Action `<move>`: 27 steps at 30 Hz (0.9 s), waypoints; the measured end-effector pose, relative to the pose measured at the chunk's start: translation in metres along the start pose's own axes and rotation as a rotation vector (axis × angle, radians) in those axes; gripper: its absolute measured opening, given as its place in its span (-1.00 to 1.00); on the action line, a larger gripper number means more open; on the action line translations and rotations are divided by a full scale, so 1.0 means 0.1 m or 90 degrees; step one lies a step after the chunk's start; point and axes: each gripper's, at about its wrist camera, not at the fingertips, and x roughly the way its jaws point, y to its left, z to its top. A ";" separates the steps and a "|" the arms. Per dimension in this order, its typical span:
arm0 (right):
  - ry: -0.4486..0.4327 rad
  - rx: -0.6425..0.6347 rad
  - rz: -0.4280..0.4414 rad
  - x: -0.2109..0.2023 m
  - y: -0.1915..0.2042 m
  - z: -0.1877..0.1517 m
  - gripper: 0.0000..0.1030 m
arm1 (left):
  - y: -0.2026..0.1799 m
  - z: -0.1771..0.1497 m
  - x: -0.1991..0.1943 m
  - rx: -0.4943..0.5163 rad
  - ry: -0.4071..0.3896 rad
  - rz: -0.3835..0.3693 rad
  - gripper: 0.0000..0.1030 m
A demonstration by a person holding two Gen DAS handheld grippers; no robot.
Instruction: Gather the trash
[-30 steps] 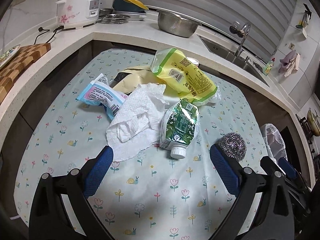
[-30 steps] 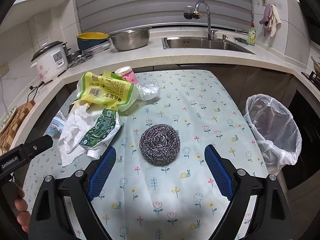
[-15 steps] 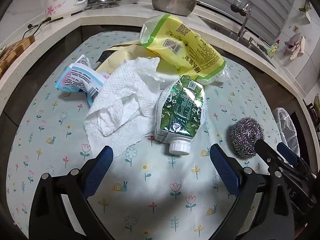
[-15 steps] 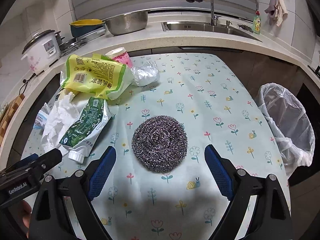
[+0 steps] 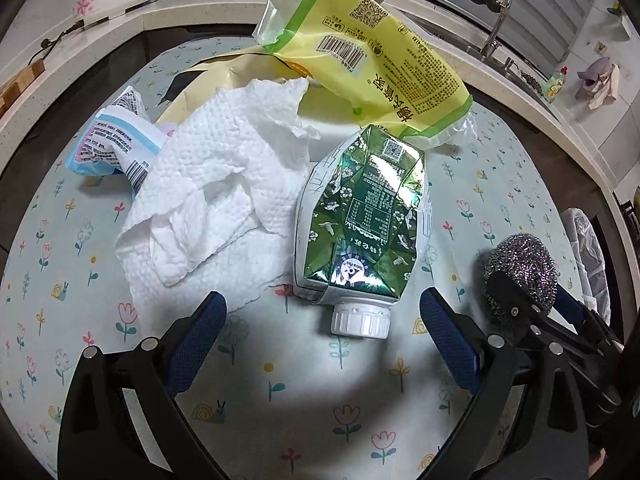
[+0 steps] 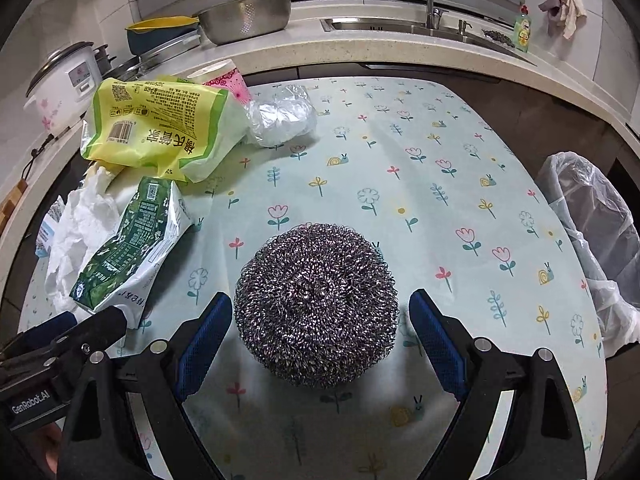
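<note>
**Scourer lined up, carton lined up, nothing grabbed yet**

Trash is all on the flowery tablecloth (image 6: 420,152). The right gripper (image 6: 320,332) has its jaws wide open either side of the steel wool scourer (image 6: 316,304), pads not pressing on it. The left gripper (image 5: 322,332) is just as wide open and empty, pointed at the white cap of the crushed green carton (image 5: 360,220), which sits just in front of the fingers.

What could go wrong, I reckon: the scourer is springy, so a shallow pinch could let it pop out or roll toward the near edge. The carton lies against the paper towel (image 5: 212,200) on its left with the yellow bag (image 5: 372,64) overlapping its far end, so a sloppy close could drag those along.

The two grippers are also close together, so they could bump. The lined bin (image 6: 592,232) sits off the table's right side, with a clear run to it. A crumpled clear plastic bag (image 6: 284,116) and a pink cup (image 6: 228,80) sit further back.
</note>
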 end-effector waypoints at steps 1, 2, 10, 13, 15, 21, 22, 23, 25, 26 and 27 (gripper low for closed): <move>0.001 0.000 0.000 0.02 0.01 0.00 0.67 | 0.00 0.01 0.02 0.000 0.001 0.001 0.81; 0.001 -0.001 0.000 0.03 0.01 0.00 0.67 | -0.01 0.02 0.04 0.000 0.002 0.002 0.81; -0.010 0.002 -0.005 0.09 -0.02 0.03 0.67 | -0.06 0.10 0.13 0.005 -0.004 -0.007 0.75; -0.013 -0.002 0.002 0.09 -0.03 0.03 0.56 | -0.10 0.12 0.14 0.014 -0.004 -0.016 0.55; -0.012 -0.005 0.004 0.09 -0.03 0.03 0.43 | -0.14 0.13 0.14 0.019 0.000 -0.024 0.37; -0.019 0.004 0.010 0.00 -0.10 0.01 0.40 | -0.23 0.12 0.10 0.036 0.005 -0.029 0.10; -0.022 0.008 0.010 -0.02 -0.12 0.01 0.40 | -0.23 0.11 0.09 0.036 0.003 -0.029 0.09; -0.025 0.010 0.012 -0.05 -0.15 0.00 0.40 | -0.24 0.11 0.07 0.036 -0.001 -0.027 0.08; -0.031 0.016 0.013 -0.10 -0.19 0.00 0.40 | -0.28 0.11 0.01 0.038 -0.009 -0.026 0.07; -0.035 0.019 0.013 -0.13 -0.21 0.01 0.40 | -0.30 0.11 -0.03 0.039 -0.015 -0.025 0.07; -0.037 0.020 0.013 -0.16 -0.23 0.01 0.40 | -0.31 0.11 -0.06 0.040 -0.019 -0.024 0.06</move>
